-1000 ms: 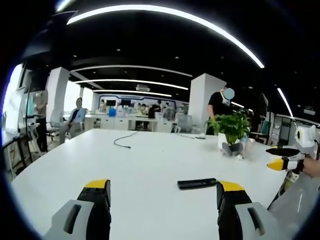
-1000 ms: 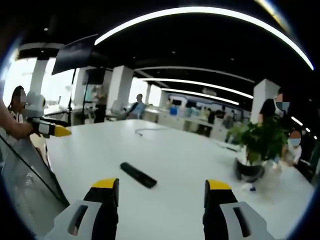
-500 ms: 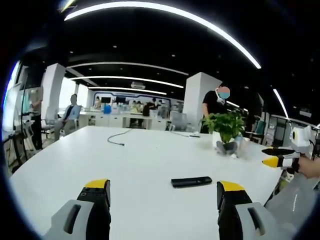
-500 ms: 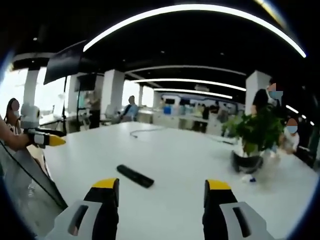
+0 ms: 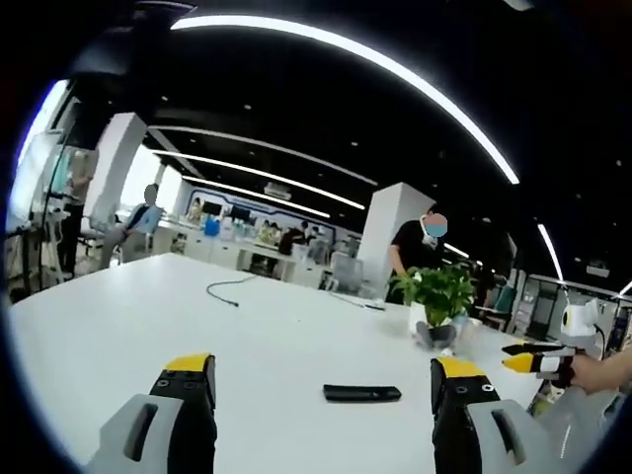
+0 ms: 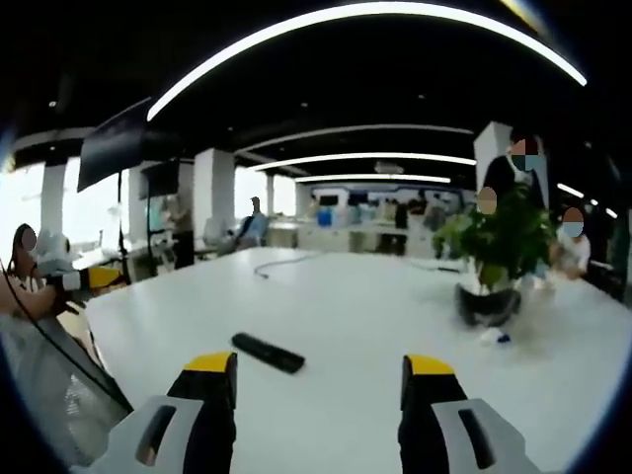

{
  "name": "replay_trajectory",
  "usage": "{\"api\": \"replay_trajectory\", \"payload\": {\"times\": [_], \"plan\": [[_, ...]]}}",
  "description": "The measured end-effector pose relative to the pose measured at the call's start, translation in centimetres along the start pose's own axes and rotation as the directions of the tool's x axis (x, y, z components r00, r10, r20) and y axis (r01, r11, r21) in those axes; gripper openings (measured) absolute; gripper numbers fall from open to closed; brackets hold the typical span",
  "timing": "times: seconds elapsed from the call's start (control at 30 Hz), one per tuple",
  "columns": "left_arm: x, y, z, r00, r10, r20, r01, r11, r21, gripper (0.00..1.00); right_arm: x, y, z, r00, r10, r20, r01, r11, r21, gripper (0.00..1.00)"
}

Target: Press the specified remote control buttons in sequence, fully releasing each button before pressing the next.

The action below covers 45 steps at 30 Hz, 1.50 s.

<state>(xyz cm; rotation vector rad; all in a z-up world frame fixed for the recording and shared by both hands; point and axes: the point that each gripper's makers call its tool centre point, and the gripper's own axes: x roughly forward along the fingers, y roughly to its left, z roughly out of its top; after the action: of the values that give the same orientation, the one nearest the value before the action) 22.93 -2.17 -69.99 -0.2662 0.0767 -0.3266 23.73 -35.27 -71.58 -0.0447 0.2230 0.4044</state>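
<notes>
On a white counter [image 5: 148, 326], a black remote [image 5: 361, 393] lies flat, at twelve o'clock between the left gripper [image 5: 324, 395]'s open, empty jaws. The right gripper [image 6: 322, 390]'s jaws are also open; a plant [image 6: 499, 247] stands at two o'clock.

We see one remote [image 5: 361, 393], a slim black bar, lying flat on the white table [image 5: 118, 326]. In the left gripper view it lies crosswise, between the two jaws and a little beyond them, nearer to the right jaw. In the right gripper view the remote [image 6: 268, 353] lies at a slant, near the left jaw. Nothing touches it. Its buttons are too small for us to tell.
</notes>
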Motion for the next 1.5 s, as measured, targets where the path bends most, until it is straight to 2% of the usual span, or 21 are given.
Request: {"api": "replay_trajectory", "payload": {"times": [0.07,0.27,0.43,0.53,0.67,0.77,1.0,1.27,1.33,1.37,1.43,1.5], "plan": [[0.0,0.1,0.0,1.000,0.001,0.004,-0.001,1.000,-0.003,0.93,-0.1,-0.5,0.0,1.000,-0.025,0.005,0.024,0.999,0.035,0.65],[-0.1,0.5,0.3,1.000,0.018,0.021,-0.017,1.000,-0.017,0.93,-0.4,-1.6,0.5,0.997,-0.073,0.029,0.071,0.995,0.065,0.65],[0.2,0.4,0.3,1.000,0.016,0.010,-0.016,1.000,-0.007,0.93,-0.1,-1.6,0.0,0.997,-0.075,0.001,0.075,0.997,0.026,0.64],[0.4,0.0,-0.6,0.999,0.001,-0.032,-0.001,1.000,-0.002,0.93,-0.2,-1.7,-0.1,0.996,-0.088,-0.007,0.088,0.996,0.020,0.65],[0.4,-0.5,-1.0,0.998,-0.023,-0.058,0.023,1.000,0.002,0.92,-0.4,-2.2,-0.1,0.993,-0.120,-0.007,0.120,0.993,0.005,0.65],[0.3,-1.1,-0.4,0.998,-0.049,-0.028,0.050,0.999,0.011,0.91,-0.5,-2.5,-0.2,0.991,-0.132,-0.010,0.132,0.991,0.005,0.65],[0.6,-1.3,-0.4,0.999,-0.033,-0.042,0.035,0.999,0.034,0.92,0.2,-1.8,-1.1,0.993,-0.095,-0.064,0.093,0.995,-0.029,0.64],[1.2,-1.7,-0.9,0.996,-0.028,-0.089,0.033,0.998,0.059,0.92,0.3,-1.8,-1.4,0.994,-0.073,-0.079,0.070,0.997,-0.036,0.64],[1.4,-2.5,-2.0,0.987,-0.078,-0.142,0.085,0.995,0.048,0.94,0.2,-1.9,-1.4,0.994,-0.074,-0.077,0.072,0.997,-0.034,0.64],[1.4,-3.3,-3.0,0.974,-0.124,-0.190,0.127,0.992,0.000,0.95,0.2,-1.9,-1.4,0.994,-0.076,-0.074,0.074,0.997,-0.031,0.64],[1.3,-3.8,-4.1,0.956,-0.152,-0.249,0.148,0.988,-0.034,0.94,0.2,-2.0,-1.4,0.994,-0.076,-0.073,0.074,0.997,-0.029,0.63],[1.6,-4.3,-4.3,0.950,-0.166,-0.265,0.164,0.986,-0.028,0.93,0.2,-1.9,-1.4,0.995,-0.067,-0.073,0.065,0.997,-0.030,0.63]]}}
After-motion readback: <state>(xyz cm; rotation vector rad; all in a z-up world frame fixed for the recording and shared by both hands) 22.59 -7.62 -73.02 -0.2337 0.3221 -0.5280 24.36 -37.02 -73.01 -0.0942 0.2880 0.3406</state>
